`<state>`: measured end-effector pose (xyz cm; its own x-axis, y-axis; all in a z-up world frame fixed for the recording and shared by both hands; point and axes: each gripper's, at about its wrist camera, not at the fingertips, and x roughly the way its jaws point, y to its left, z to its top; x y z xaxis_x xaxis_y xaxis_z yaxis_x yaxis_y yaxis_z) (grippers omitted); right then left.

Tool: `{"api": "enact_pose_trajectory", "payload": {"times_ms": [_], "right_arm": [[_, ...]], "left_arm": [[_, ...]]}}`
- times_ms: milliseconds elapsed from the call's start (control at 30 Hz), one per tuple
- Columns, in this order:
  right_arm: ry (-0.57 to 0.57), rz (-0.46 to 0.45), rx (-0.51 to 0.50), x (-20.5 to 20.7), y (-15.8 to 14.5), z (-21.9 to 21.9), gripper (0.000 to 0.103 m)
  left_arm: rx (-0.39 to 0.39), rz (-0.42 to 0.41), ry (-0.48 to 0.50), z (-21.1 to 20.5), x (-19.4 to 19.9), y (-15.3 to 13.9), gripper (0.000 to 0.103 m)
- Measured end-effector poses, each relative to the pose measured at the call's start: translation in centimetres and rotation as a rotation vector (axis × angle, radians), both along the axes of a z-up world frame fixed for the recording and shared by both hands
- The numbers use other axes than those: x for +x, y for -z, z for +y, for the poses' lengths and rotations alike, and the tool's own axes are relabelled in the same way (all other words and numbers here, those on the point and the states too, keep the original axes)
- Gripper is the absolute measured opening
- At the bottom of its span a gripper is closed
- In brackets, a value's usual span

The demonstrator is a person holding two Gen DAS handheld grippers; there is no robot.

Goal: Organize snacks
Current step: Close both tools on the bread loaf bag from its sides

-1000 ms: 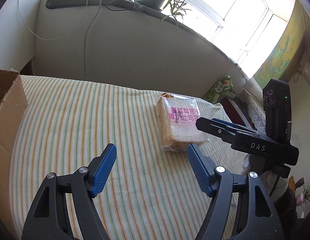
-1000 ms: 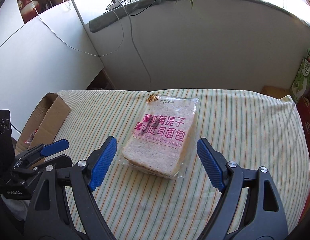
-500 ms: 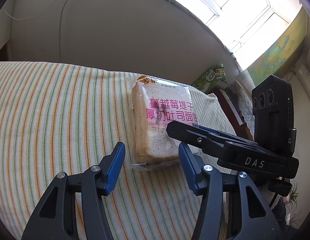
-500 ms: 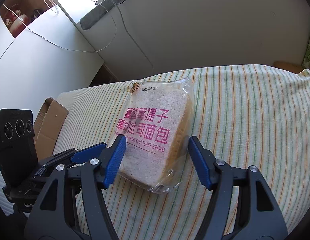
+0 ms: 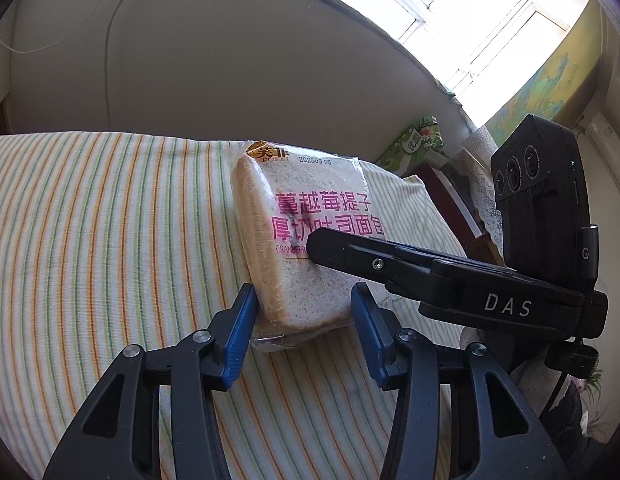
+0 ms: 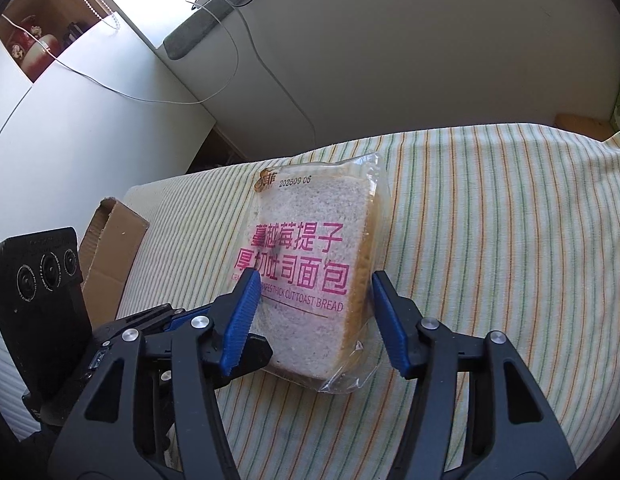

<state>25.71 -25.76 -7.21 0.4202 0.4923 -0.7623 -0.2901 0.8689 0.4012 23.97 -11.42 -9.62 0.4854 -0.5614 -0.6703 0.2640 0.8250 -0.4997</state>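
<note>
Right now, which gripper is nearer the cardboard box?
Left. Both straddle the bread package, but the left gripper reaches in from the cardboard box side, its body beside the flap; the right gripper is farther over.

A big soft surface with a striped cloth (image 6: 489,220) of green, orange and white lines holds everything. One clear bag of sliced bread (image 6: 310,268) with pink letters lies flat on the cloth, right in front of the right gripper (image 6: 313,320), between its blue fingers. A brown cardboard box (image 6: 110,256) sits at the cloth's edge, off to that gripper's left.
</note>
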Motion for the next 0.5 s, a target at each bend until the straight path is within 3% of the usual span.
{"api": "enact_pose_trajectory", "payload": {"times_ms": [500], "right_arm": [[-0.096,-0.060,0.024,-3.0,-3.2,6.1,0.059]], "left_arm": [[0.036,-0.090,-0.095,3.8,-4.5,-3.4,0.047]]}}
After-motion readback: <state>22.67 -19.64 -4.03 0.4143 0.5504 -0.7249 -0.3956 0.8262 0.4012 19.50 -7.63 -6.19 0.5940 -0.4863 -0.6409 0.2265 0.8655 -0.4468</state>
